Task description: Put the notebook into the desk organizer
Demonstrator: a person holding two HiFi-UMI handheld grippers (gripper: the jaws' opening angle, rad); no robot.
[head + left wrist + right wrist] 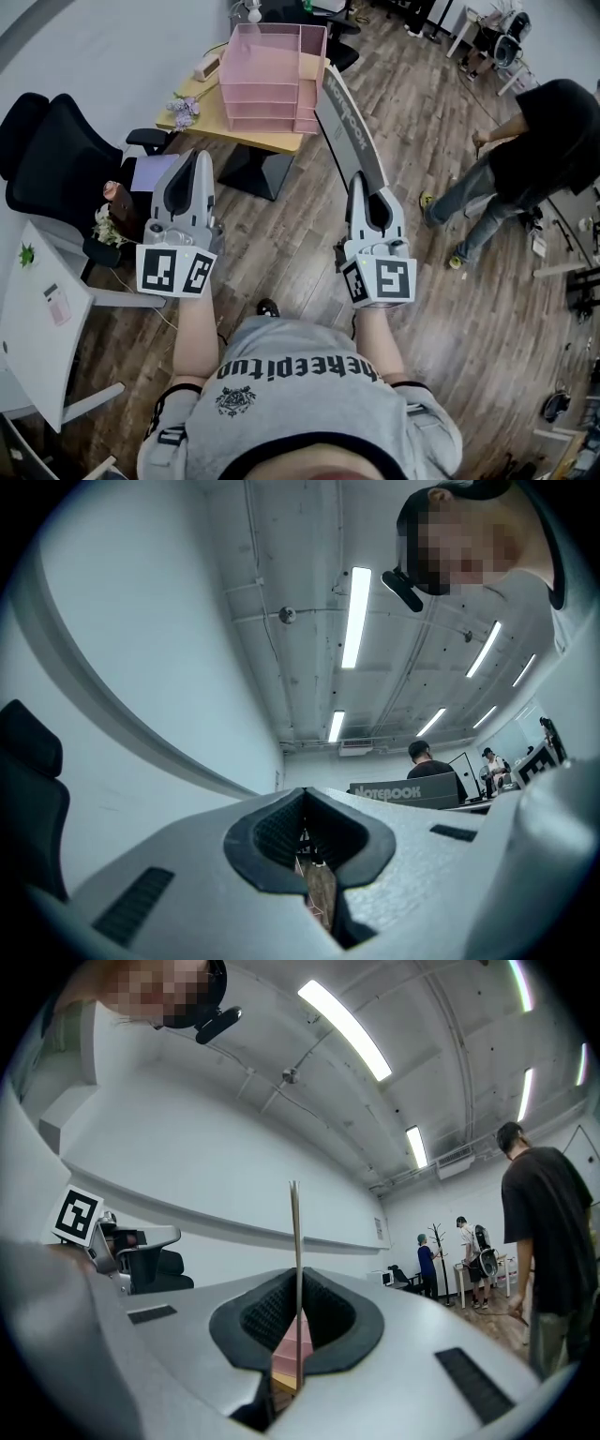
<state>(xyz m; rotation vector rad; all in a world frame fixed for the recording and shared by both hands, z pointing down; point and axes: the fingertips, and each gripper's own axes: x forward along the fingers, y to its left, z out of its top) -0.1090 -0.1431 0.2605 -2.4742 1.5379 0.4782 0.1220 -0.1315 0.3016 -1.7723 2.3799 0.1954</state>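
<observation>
Gripped the grey notebook (352, 131) by its near edge in the right gripper (361, 183), jaws pinched nearly together on the thin board. Held it upright on edge, in the air above the floor (422, 234), far end pointing at the pink desk organizer (272, 80). Found that organizer at the right end of the wooden desk (239, 127), flowers (185, 108) by its left edge. Saw the left gripper (195, 157) with jaws pressed together on nothing, beside the right one.

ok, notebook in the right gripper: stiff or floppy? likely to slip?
Probably stiff: the notebook juts out straight from the right gripper, with no sag. Likely light, since it is held by one end. It could pivot, since the jaws pinch just that end.
</observation>
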